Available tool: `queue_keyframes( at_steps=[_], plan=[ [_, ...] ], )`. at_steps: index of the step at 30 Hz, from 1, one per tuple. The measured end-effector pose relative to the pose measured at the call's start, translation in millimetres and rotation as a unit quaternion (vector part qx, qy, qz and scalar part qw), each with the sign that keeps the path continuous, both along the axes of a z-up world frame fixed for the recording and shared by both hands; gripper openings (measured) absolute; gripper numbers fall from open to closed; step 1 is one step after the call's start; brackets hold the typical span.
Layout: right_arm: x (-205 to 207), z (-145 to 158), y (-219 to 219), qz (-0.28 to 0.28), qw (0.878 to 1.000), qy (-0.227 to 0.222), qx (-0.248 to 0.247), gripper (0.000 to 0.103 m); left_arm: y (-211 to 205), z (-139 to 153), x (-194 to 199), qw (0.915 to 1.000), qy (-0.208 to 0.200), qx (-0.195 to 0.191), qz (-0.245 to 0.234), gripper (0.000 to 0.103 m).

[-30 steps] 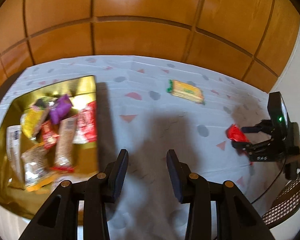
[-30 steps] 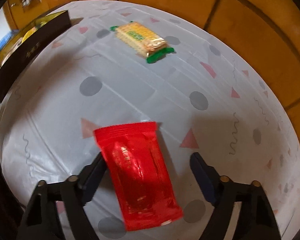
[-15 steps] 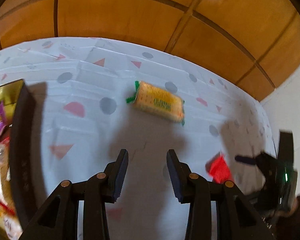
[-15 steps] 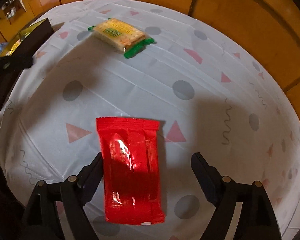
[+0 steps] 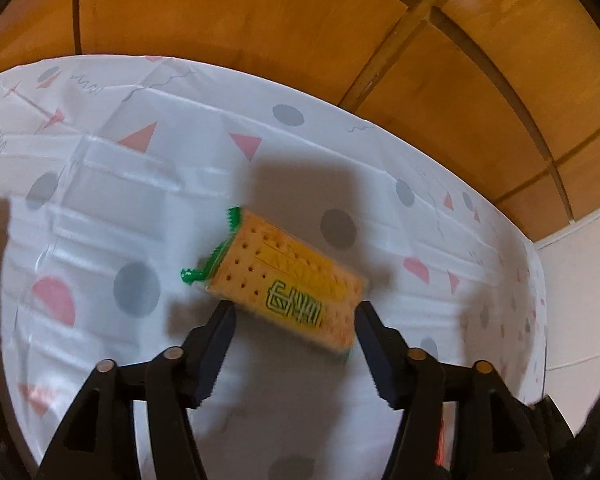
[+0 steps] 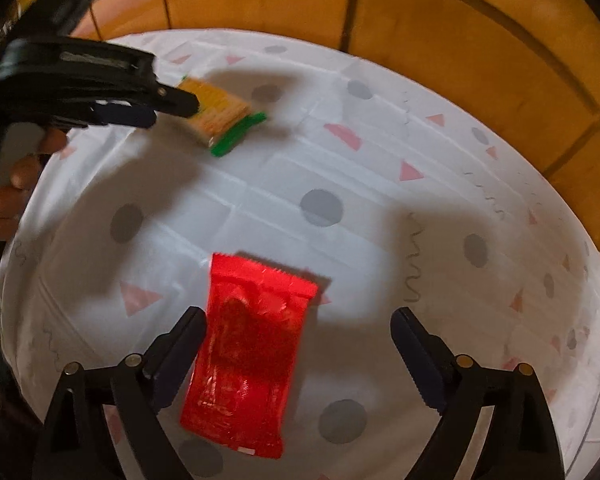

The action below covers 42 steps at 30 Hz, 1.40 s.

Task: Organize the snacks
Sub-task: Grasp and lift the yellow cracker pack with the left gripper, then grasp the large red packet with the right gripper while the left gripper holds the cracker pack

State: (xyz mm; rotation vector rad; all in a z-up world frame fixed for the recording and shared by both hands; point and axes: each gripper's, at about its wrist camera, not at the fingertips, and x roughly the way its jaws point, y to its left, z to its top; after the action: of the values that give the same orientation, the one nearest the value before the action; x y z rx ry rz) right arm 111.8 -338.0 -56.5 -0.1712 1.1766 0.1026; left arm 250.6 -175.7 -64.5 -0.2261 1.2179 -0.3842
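Note:
A yellow cracker pack with green ends [image 5: 288,284] lies on the white patterned tablecloth [image 5: 100,184]. My left gripper [image 5: 292,316] is open, its fingertips on either side of the pack's near edge. The right wrist view shows that pack [image 6: 216,114] with the left gripper [image 6: 160,104] over it. A red snack packet [image 6: 248,356] lies flat on the cloth. My right gripper [image 6: 298,320] is open wide around it, the left fingertip [image 6: 188,332] beside the packet's edge, the right fingertip well clear of it.
A wooden panelled wall [image 5: 260,12] runs behind the table's far edge. A white wall [image 5: 580,280] stands to the right. The hand holding the left gripper [image 6: 16,184] shows at the left of the right wrist view.
My left gripper swung right from the gold snack box to the cracker pack and opened wider. My right gripper stayed open over the red packet, shifting a little.

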Motion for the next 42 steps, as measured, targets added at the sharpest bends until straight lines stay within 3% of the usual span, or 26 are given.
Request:
queue_keyframes(
  at_steps=[4,10,15,17,18,19,21,30,38,42],
  plan=[
    [-1,10,-8,-0.016,1.0,-0.022,0.013,0.094,-9,0,16,1.0,0.001,0.005,0.006,0.065],
    [-2,19,-15,-0.033,0.999,-0.038,0.014,0.094,-45,-1,30,0.9987,-0.015,0.043,-0.022,0.069],
    [-7,23,-16,-0.035,0.998,-0.041,0.009,0.094,-76,-4,24,0.9922,-0.049,0.099,-0.059,0.074],
    [-8,24,-15,-0.033,0.999,-0.042,0.008,0.094,-80,-5,17,0.9869,-0.069,0.122,-0.08,0.072],
    [-8,24,-15,-0.032,0.999,-0.043,0.008,0.094,-81,-6,12,0.9828,-0.082,0.138,-0.092,0.068],
    [-8,23,-15,-0.032,0.999,-0.043,0.008,0.094,-80,-6,7,0.9787,-0.094,0.155,-0.097,0.055],
    [-9,25,-15,-0.034,0.998,-0.044,0.006,0.094,-74,-5,-1,0.9769,-0.098,0.156,-0.108,0.05],
    [-7,22,-20,-0.04,0.998,-0.046,-0.004,0.093,-24,4,-80,0.9756,-0.113,0.138,-0.128,0.048],
    [-3,2,-23,-0.053,0.998,-0.01,-0.044,0.093,1,-4,-174,0.958,-0.162,0.166,-0.168,0.048],
    [-5,3,-24,-0.053,0.998,-0.012,-0.033,0.093,7,-9,-194,0.9537,-0.197,0.168,-0.154,0.048]
  ],
)
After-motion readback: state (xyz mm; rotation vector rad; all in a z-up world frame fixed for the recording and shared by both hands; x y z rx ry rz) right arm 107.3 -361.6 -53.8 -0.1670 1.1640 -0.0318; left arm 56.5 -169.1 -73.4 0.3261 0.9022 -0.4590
